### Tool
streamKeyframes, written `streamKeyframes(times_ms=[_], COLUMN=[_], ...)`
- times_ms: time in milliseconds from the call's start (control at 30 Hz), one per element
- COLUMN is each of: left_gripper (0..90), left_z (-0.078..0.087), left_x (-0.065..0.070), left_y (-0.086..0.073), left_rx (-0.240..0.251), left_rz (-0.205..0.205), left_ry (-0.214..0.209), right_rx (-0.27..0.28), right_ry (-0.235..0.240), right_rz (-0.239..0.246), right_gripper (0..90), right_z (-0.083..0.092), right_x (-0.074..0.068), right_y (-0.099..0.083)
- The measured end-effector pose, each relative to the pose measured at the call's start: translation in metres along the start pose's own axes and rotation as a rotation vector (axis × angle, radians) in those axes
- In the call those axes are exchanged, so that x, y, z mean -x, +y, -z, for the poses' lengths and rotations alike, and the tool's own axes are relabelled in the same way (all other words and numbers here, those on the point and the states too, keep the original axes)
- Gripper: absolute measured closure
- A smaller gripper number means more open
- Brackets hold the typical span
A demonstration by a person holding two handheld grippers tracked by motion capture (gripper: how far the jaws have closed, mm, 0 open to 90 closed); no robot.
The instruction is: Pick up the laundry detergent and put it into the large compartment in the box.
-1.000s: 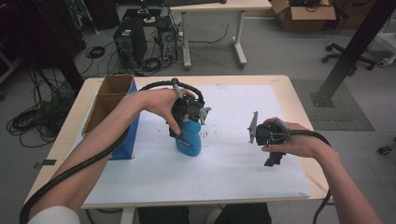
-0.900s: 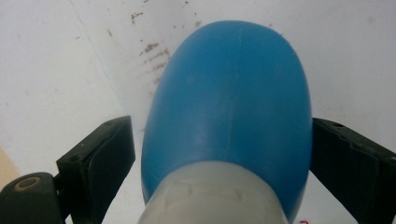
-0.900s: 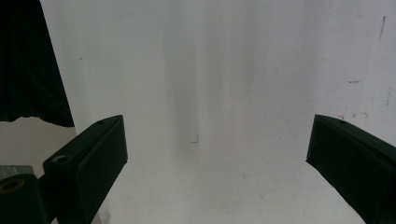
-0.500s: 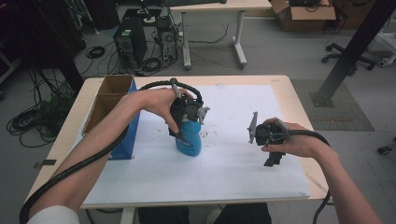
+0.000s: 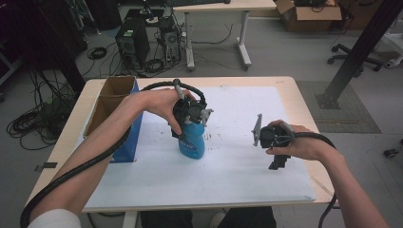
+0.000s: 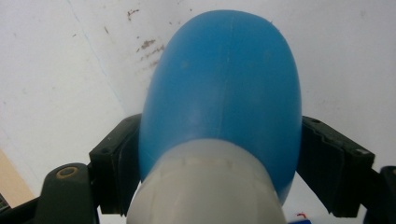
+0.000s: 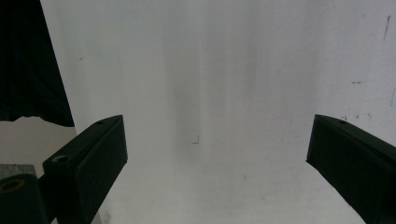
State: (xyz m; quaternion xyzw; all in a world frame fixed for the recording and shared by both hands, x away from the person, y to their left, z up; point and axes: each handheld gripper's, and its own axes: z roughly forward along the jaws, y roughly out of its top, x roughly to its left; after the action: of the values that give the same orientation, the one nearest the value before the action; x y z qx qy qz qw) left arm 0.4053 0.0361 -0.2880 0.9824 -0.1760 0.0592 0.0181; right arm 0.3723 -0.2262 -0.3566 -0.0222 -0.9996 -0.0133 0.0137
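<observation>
A blue plastic bottle (image 5: 193,144) with a whitish cap stands upright on the white sheet, left of the table's middle. My left gripper (image 5: 189,129) comes down on it from above. In the left gripper view the bottle (image 6: 224,88) sits between the two black jaws, which have just been closing and now touch its sides. My right gripper (image 5: 279,163) rests on the sheet to the right, well apart from the bottle. In the right gripper view its jaws (image 7: 217,154) stand wide over bare paper with nothing between them.
An open cardboard box (image 5: 115,96) with a blue side stands at the table's left edge, close to my left forearm. The white sheet (image 5: 228,180) covers most of the tabletop and carries small dark specks near the bottle. Thick cables trail from both grippers.
</observation>
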Motion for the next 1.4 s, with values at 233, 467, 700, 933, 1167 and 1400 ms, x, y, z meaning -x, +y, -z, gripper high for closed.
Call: streamKeyframes(times_ms=[233, 467, 700, 933, 1167, 1400], left_gripper=[24.9, 27.7, 31.6, 32.9, 36.8, 37.8], left_z=[-0.0017, -0.0015, -0.0005, -0.0001, 0.0003, 0.0007], left_x=[0.0, 0.0001, -0.0017, -0.0028, -0.0046, -0.0069], left_y=[0.0006, 0.0013, 0.0014, 0.0019, 0.0021, 0.0016], left_rx=[0.0, -0.004, -0.006, -0.012, -0.016, -0.014], left_rz=[-0.006, -0.01, -0.013, -0.026, -0.046, -0.067], left_ry=[-0.004, -0.006, -0.004, -0.003, -0.007, -0.023], right_rx=[-0.003, -0.001, -0.003, -0.002, -0.001, -0.002], right_ry=[-0.005, -0.005, -0.009, -0.004, -0.011, -0.006], right_rz=[0.005, 0.003, 0.007, 0.005, 0.005, 0.0], right_gripper=[4.9, 4.9, 4.9, 4.9, 4.9, 4.8], right_z=[0.0008, 0.002, 0.0016, 0.001, 0.0018, 0.0018], right_x=[-0.0011, -0.0013, -0.0013, -0.0009, -0.0004, -0.0009], right_y=[0.0007, 0.0004, 0.0003, -0.0005, -0.001, -0.0014])
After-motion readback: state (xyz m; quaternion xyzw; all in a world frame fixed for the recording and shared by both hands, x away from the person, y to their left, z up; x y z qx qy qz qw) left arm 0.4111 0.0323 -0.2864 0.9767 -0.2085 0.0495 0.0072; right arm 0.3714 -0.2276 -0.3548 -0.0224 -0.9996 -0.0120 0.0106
